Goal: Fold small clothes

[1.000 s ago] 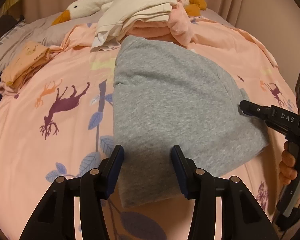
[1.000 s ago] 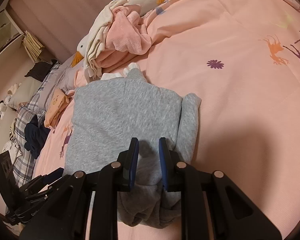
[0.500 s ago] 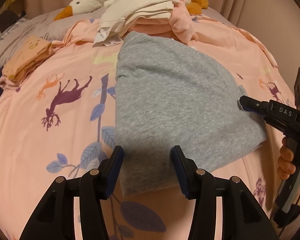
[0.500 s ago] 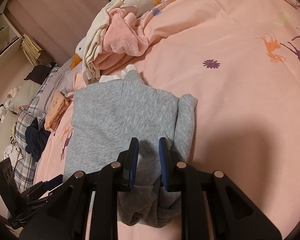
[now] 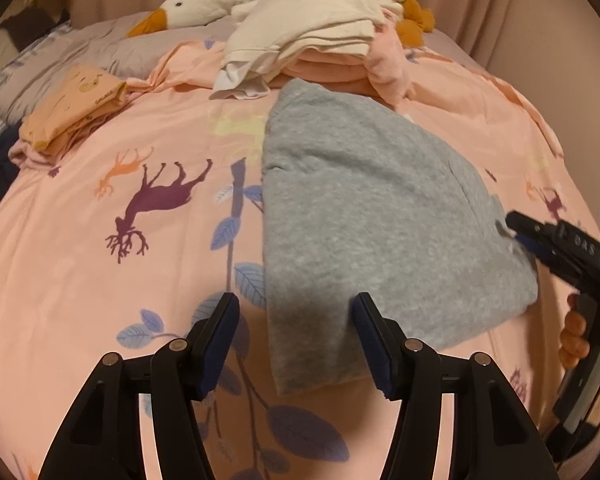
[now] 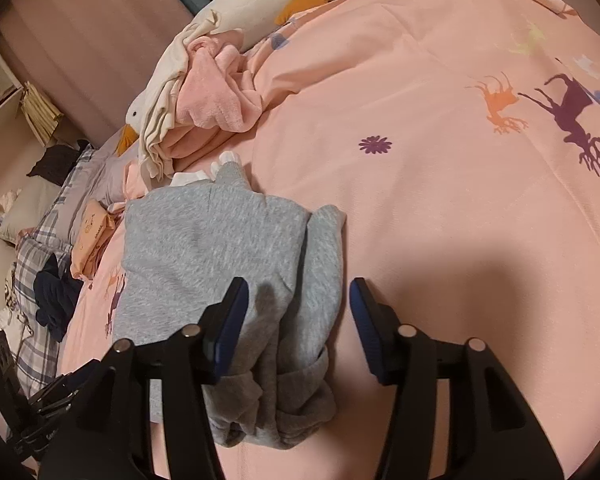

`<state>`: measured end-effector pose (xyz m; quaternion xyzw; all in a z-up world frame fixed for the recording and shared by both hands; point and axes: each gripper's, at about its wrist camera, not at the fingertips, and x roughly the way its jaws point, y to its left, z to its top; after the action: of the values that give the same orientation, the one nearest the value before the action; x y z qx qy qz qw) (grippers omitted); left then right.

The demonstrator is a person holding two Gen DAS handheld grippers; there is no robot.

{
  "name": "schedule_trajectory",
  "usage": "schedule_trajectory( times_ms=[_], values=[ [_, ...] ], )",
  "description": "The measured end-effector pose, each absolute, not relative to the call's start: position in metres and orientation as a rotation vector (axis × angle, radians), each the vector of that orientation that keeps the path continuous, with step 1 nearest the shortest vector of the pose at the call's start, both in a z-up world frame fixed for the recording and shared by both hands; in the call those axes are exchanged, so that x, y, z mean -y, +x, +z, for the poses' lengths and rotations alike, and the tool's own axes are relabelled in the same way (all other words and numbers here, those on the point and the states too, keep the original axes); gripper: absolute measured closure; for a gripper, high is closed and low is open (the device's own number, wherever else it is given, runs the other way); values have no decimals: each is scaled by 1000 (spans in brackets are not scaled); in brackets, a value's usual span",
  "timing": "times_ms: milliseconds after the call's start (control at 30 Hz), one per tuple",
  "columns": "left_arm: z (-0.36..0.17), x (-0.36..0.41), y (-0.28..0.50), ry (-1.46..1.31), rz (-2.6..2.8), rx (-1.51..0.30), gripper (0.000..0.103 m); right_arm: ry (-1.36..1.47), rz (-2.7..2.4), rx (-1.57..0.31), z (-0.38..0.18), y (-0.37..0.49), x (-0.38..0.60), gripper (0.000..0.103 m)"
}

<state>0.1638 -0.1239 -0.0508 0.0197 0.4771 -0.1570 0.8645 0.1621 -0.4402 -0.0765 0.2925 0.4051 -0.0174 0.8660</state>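
While the left gripper (image 5: 296,340) hangs low over the bed with its jaws spread wide and nothing between them, the near corner of the grey sweatshirt (image 5: 372,216) lies just under and ahead of its right finger, not pinched. From its own camera the right gripper (image 6: 299,318) is likewise wide open; its blue-padded fingers straddle the bunched near edge of the grey sweatshirt (image 6: 220,248), and whether the pads touch the cloth cannot be told. Nothing is clamped in either tool.

In the right wrist view the garment lies flat on the pink duvet (image 6: 440,184), its body smooth, with a sleeve folded in along the right side and a rumpled heap of fabric at the end nearest the camera. In the left wrist view the right gripper (image 5: 512,228) reaches in from the right edge, its tip at the sweatshirt's far side edge, a hand (image 5: 576,336) gripping its handle below.

Beyond the sweatshirt, touching its far end, sits a pile of cream and pink clothes (image 5: 320,48). To the left, well apart, a folded orange garment (image 5: 76,108) rests near the pillows. Farthest back lies a white goose plush (image 5: 204,4) with an orange beak.
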Motion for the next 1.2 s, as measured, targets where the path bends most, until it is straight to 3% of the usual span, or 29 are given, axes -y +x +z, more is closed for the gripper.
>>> schedule_trajectory(
  times_ms=[267,400,700,1200],
  values=[
    [-57,113,186,-87,-354,-1048,38,679,12,-878,-81,162,443,24],
    [-66,104,199,-192,-382,-1097,30,685,26,-890,-83,162,442,20],
    [-84,99,217,-346,-459,-1149,27,709,53,-909,-89,166,444,16],
    [-91,123,237,-338,-550,-1132,27,707,114,-892,-95,179,429,19]
  ],
)
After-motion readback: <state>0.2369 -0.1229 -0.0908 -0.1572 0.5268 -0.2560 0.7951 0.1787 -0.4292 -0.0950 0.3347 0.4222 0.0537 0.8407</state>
